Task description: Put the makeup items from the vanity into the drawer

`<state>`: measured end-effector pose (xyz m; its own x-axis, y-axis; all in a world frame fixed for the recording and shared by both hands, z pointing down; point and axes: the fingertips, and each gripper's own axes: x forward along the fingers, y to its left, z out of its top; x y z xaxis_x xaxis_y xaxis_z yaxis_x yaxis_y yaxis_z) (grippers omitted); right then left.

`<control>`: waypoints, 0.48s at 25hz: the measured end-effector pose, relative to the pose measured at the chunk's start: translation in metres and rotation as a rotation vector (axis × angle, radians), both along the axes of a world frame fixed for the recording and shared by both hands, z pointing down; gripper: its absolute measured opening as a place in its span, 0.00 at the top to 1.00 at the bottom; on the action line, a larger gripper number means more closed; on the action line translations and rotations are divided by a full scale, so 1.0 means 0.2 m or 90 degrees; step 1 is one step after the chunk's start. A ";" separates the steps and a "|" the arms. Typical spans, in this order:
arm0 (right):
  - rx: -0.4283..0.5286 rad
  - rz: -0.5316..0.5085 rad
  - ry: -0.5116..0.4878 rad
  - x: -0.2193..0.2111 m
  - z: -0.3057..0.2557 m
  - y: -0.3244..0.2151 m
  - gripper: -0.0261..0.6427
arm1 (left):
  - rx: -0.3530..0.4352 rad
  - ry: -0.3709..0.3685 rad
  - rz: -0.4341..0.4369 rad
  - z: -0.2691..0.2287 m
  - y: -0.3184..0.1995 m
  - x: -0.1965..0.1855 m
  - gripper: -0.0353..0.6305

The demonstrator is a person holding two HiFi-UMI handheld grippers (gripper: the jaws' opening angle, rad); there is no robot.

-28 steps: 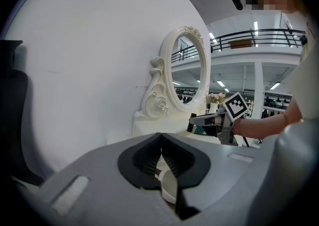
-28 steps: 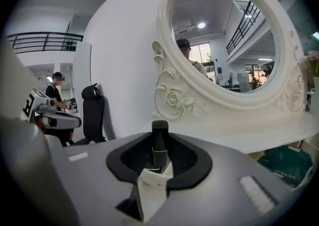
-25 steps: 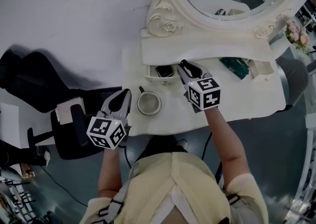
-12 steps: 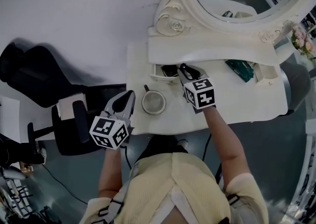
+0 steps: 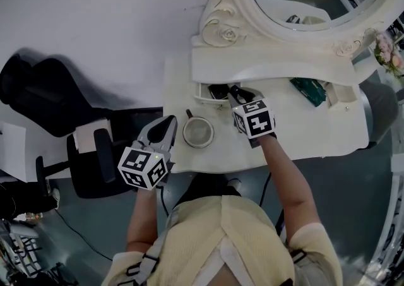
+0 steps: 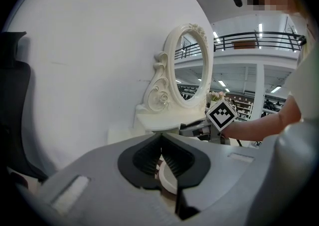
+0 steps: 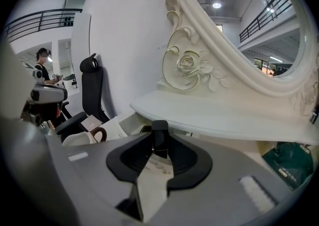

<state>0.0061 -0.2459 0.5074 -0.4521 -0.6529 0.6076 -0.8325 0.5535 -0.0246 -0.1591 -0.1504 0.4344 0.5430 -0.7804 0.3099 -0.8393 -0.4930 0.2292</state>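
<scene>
**Head view.** The left claw [image 5: 168,123] is pressed together and carries nothing. It hangs at the front left edge of the table [image 5: 315,125], with a cup [image 5: 198,132] just to its right. The right claw [image 5: 235,91] reaches toward the back of the table, and its tips are at the right end of the open drawer [image 5: 203,95]. A dark item [image 5: 218,91] lies inside the drawer, just left of those tips. A green packet [image 5: 308,89] lies on the table well to the right of the right claw, with a white box [image 5: 339,94] beyond it.

**Left gripper view.** The jaws meet along their length and nothing stands between them. The white rim of the cup shows just below and beyond the tips. The marker cube [image 6: 221,114] of the right claw appears above and to the right.

**Right gripper view.** The right claw pinches a pale tube [image 7: 155,170]. The tube's black cap [image 7: 159,137] projects forward past the tips. The white ledge [image 7: 224,115] under the mirror [image 7: 239,15] lies ahead of and above the cap. The cup sits to the left of the claw.

**Task status.**
- **Stowed:** one dark item appears to be in the drawer already.
- **In progress:** the pale tube is gripped at the drawer mouth and has not yet been released.
- **Left on the table:** the green packet and the white box. Whether either is a makeup item cannot be determined.
- **Drawer:** it stands open.
</scene>
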 end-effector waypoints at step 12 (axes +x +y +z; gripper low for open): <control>-0.016 -0.004 -0.006 -0.01 -0.02 0.01 0.78 | -0.004 0.003 0.007 0.01 -0.01 0.02 0.96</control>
<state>0.0046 -0.2448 0.5040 -0.4617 -0.6345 0.6198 -0.8290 0.5573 -0.0470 -0.1544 -0.1514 0.4358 0.5534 -0.7723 0.3121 -0.8325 -0.5015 0.2353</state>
